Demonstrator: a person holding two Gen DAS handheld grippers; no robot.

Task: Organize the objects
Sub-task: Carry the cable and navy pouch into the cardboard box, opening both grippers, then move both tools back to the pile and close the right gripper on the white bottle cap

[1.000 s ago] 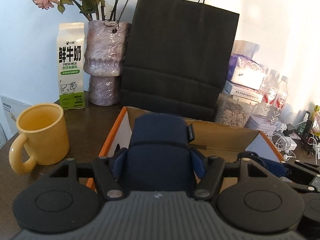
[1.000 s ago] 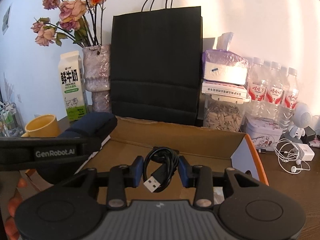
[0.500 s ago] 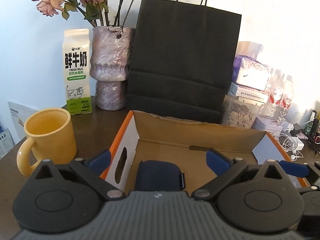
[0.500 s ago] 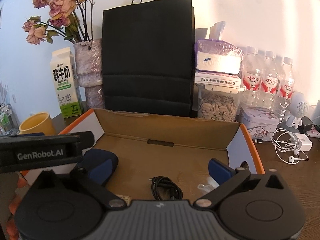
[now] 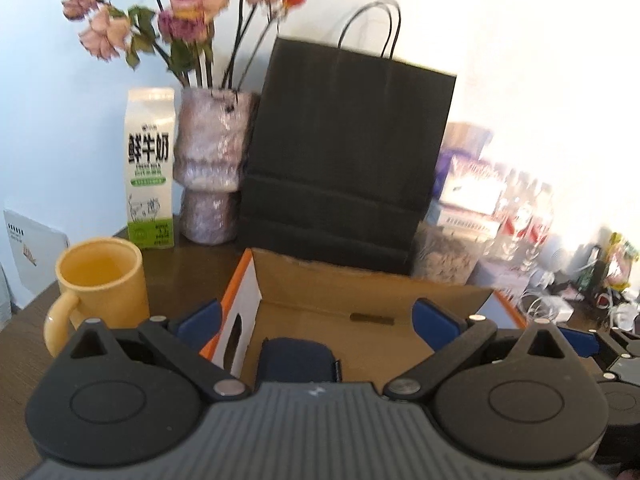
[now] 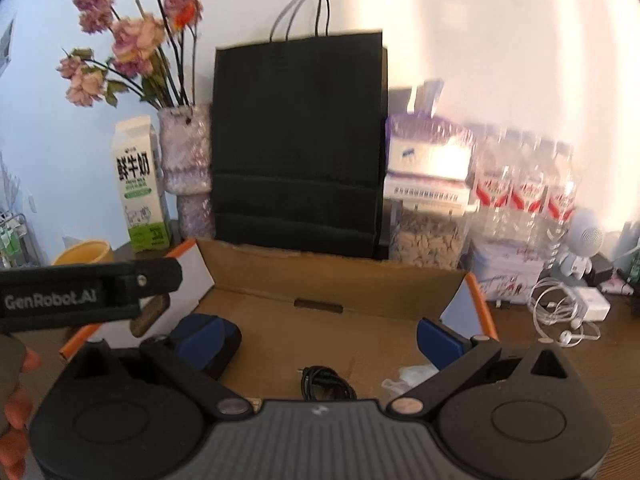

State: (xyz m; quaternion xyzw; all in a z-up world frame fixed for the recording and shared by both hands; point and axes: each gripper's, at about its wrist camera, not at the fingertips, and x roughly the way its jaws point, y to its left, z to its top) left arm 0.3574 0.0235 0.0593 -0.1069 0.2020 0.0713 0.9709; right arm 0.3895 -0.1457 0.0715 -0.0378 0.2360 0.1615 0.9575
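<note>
An open cardboard box point(image 5: 372, 296) with orange edges lies right below both grippers. A navy pouch point(image 5: 296, 360) rests on its floor near the left wall. My left gripper point(image 5: 316, 320) hangs open over it, its blue pads wide apart and touching nothing. In the right wrist view the same pouch point(image 6: 230, 346) lies at the box's point(image 6: 332, 280) left side and a coiled black USB cable point(image 6: 326, 386) lies near the front. My right gripper point(image 6: 320, 338) is open above the cable and holds nothing.
Behind the box stand a black paper bag point(image 5: 344, 160), a vase of dried roses point(image 5: 212, 168) and a milk carton point(image 5: 150, 168). A yellow mug point(image 5: 100, 280) sits left of the box. Water bottles point(image 6: 528, 192), a seed jar point(image 6: 428, 240), a tin point(image 6: 508, 272) and white earphones point(image 6: 568, 312) crowd the right.
Both grippers opened: the left let go of the navy pouch and the right let go of the cable, and both things now lie in the box. Both grippers have lifted slightly.
</note>
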